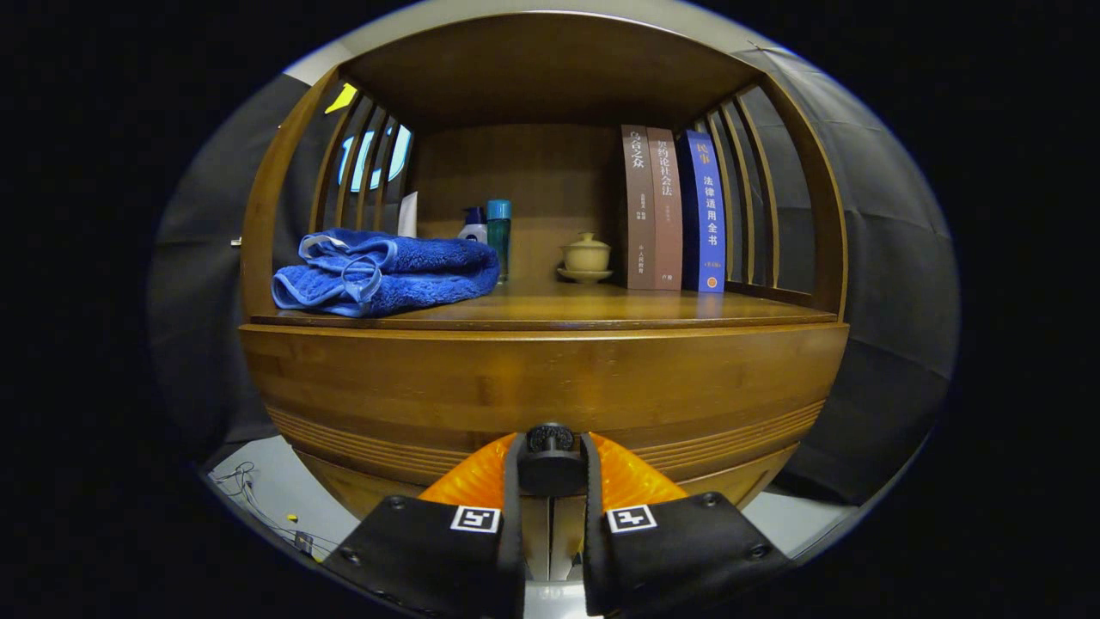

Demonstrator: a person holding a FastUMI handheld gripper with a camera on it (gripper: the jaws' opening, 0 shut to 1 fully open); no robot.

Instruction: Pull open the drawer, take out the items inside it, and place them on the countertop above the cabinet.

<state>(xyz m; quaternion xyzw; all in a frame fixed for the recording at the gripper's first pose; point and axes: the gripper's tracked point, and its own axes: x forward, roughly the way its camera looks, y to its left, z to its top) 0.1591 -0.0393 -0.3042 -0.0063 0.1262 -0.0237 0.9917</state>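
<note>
The brown book point(637, 206) spine reads 乌合之众, the blue book point(706, 215) spine reads 民事 法律适用全书, and the gripper point(551, 460), its fingers clamped on the drawer knob point(551, 438), bears two square coded markers.

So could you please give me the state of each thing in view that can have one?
drawer: closed
knob: gripped between both fingers
gripper: shut on the knob
towel: folded, lying on the countertop
books: upright
lidded cup: lid on, on saucer
bottles: upright, capped
</note>
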